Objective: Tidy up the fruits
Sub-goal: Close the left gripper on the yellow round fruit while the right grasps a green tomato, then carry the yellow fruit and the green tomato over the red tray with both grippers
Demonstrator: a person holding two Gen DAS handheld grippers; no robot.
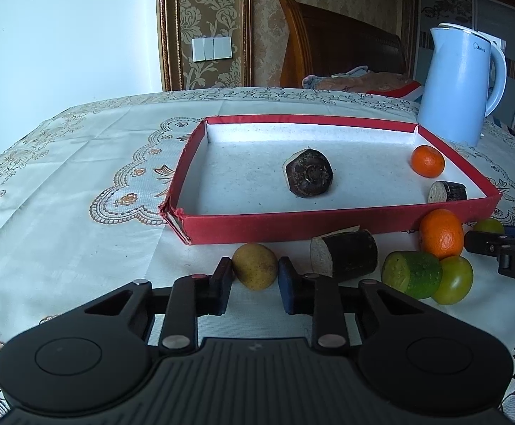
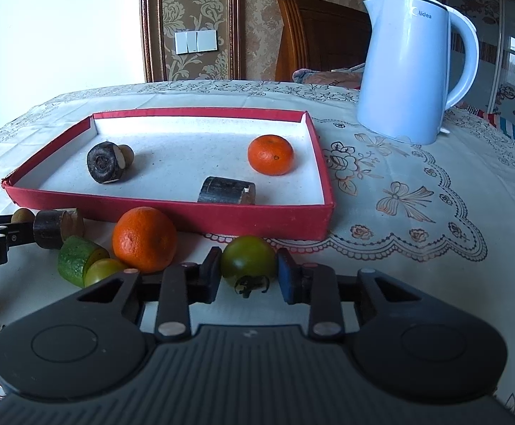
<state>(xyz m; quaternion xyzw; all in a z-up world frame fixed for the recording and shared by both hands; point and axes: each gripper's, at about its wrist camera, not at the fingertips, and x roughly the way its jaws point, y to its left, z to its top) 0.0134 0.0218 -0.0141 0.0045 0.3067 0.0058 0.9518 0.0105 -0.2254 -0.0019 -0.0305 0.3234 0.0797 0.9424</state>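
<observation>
Both grippers were closed on small fruits lying on the embroidered tablecloth (image 2: 416,184) in front of the red tray (image 1: 328,221). The left gripper (image 1: 254,276) held a yellow-brown fruit (image 1: 255,265), oval, dull-skinned and faintly speckled, with a pad pressed to each side, just before the tray's near wall. The right gripper (image 2: 248,272) clamped a green tomato (image 2: 248,260), round and glossy with a dark, dried calyx facing the camera, near the tray's front right corner. Between the two held fruits, also before the near wall, lay a dark cane segment (image 1: 346,256) with a pale cut end, a green cucumber piece (image 1: 411,274), a second green tomato (image 1: 455,279) touching it, and an orange mandarin (image 1: 441,233) with pitted skin. Inside the tray rested a smaller mandarin (image 2: 270,154) toward the right wall, a dark cane segment (image 2: 226,190) against the near wall, and a dark knobbly cane piece (image 1: 308,173) near the centre. A pale blue kettle (image 2: 409,67) stood beyond the tray's far right corner.
</observation>
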